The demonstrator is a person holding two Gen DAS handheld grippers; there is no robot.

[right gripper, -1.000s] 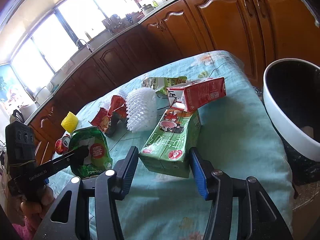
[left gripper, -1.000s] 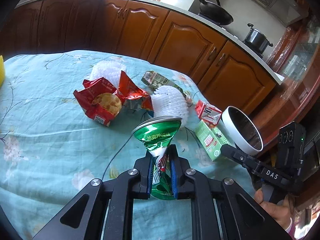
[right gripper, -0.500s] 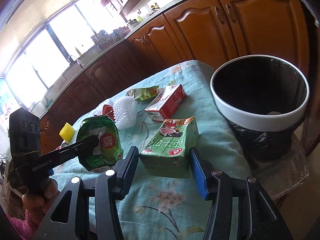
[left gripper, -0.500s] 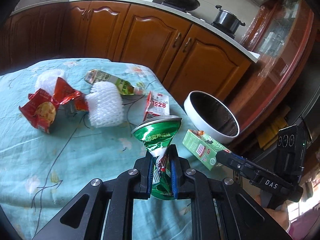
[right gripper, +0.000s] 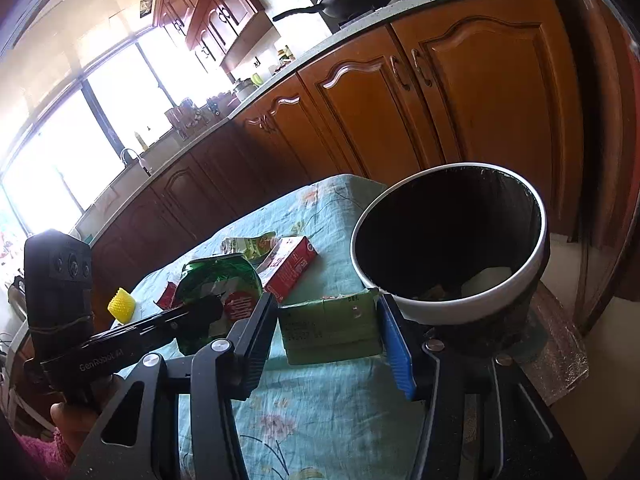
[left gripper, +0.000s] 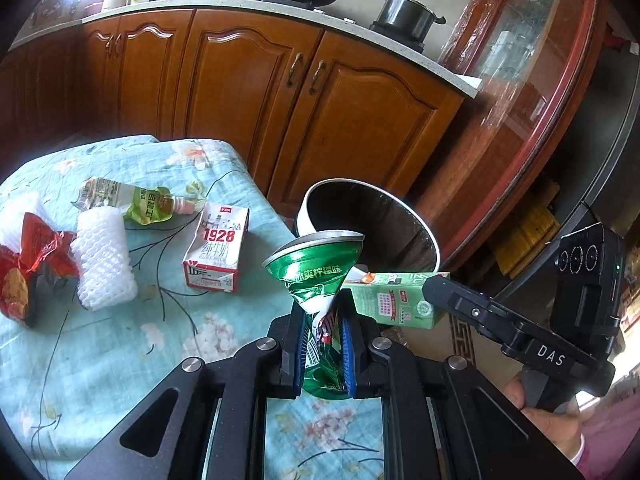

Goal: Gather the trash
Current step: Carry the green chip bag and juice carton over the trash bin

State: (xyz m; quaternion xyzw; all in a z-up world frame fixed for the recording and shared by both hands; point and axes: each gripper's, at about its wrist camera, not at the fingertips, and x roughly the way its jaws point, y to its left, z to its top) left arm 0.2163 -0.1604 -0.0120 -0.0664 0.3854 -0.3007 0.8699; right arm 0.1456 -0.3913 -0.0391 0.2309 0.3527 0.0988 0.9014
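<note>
My left gripper [left gripper: 323,340] is shut on a crushed green can [left gripper: 316,272] and holds it above the table's right end, close to the white-rimmed trash bin [left gripper: 400,216]. My right gripper [right gripper: 326,320] is shut on a green drink carton [right gripper: 330,328] and holds it up just left of the bin's rim [right gripper: 400,296]. The carton also shows in the left wrist view [left gripper: 390,298], and the can in the right wrist view [right gripper: 218,280]. The bin has a black liner with a few scraps inside.
On the teal floral tablecloth [left gripper: 120,340] lie a red-and-white milk carton [left gripper: 218,248], a white foam net [left gripper: 104,264], a green pouch [left gripper: 128,200], a red snack bag [left gripper: 24,264] and a yellow foam piece [right gripper: 122,304]. Wooden cabinets [left gripper: 240,92] stand behind.
Both grippers have swung right toward the bin with their loads. The green carton has been lifted off the table and tilted up next to the bin's rim.
</note>
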